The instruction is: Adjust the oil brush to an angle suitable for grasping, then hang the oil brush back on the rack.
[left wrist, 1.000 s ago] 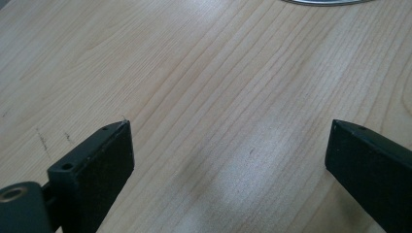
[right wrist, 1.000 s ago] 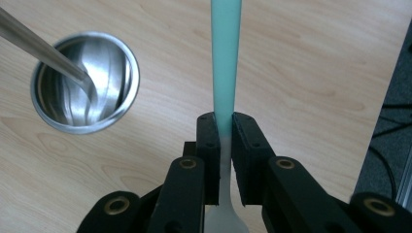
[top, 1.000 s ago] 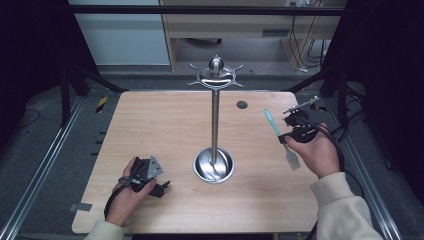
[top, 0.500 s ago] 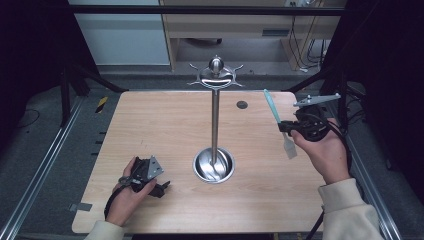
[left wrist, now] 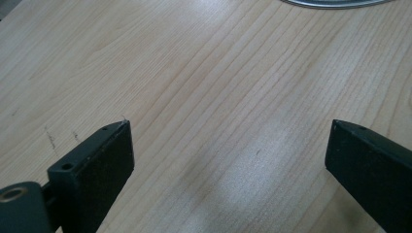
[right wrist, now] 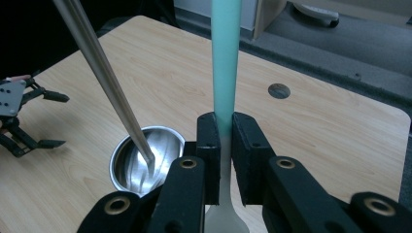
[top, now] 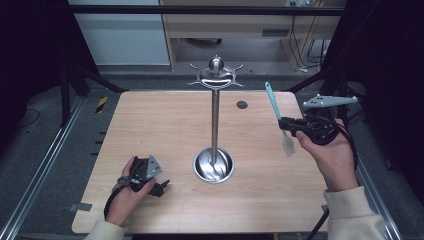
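Observation:
A steel stand (top: 215,120) rises from a round dish base (top: 213,165) at the table's middle, with hooks (top: 216,75) at its top. My right gripper (top: 290,125) is shut on a spatula (top: 279,117) with a teal handle and pale blade, held upright above the table's right side. The right gripper view has the teal handle (right wrist: 226,58) clamped between the jaws, with the stand's pole (right wrist: 104,73) and dish (right wrist: 145,160) to the left. My left gripper (top: 157,185) rests on the table at the front left, open, its fingers (left wrist: 97,160) wide apart over bare wood.
The wooden table (top: 165,125) has a small dark hole (top: 242,104) near its far edge. Metal rails run along both sides. A cabinet and cables stand beyond the far edge. The other hand's gripper (right wrist: 19,116) lies at the left in the right gripper view.
My right gripper has lifted and moved toward the far edge with the spatula, which now stands more upright. The left gripper has not moved.

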`<action>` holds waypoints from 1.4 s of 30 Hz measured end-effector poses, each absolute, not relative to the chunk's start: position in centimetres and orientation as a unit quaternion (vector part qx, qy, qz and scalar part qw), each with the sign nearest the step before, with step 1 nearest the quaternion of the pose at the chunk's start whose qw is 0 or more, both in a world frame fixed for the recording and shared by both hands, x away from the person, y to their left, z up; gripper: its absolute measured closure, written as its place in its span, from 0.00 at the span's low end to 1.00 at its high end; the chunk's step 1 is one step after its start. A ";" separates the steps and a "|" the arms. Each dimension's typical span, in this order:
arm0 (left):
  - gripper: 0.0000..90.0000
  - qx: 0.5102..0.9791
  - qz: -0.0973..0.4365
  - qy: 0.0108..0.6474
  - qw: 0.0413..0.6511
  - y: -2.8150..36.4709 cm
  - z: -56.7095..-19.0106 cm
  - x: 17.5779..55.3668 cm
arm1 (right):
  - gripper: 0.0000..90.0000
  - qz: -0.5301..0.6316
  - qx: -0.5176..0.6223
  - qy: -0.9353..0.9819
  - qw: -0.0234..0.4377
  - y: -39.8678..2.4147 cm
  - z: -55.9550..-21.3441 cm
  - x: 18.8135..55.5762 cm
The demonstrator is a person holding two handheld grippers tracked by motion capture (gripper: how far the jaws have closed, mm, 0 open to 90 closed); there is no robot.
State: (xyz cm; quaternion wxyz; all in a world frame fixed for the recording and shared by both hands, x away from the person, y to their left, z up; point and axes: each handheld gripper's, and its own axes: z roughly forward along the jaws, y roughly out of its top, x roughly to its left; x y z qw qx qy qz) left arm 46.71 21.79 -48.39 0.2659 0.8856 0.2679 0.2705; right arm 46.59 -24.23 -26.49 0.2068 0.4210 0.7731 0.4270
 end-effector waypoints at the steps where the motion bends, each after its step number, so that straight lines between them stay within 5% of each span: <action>1: 0.04 0.886 0.270 0.268 0.266 21.8 -48.4 46.7 | 0.91 0.428 0.421 0.773 0.206 -24.3 -26.4 46.5; 42: 0.04 0.888 0.266 0.264 0.266 21.7 -48.5 46.7 | 0.91 0.521 0.325 0.765 0.194 -22.7 -25.4 43.0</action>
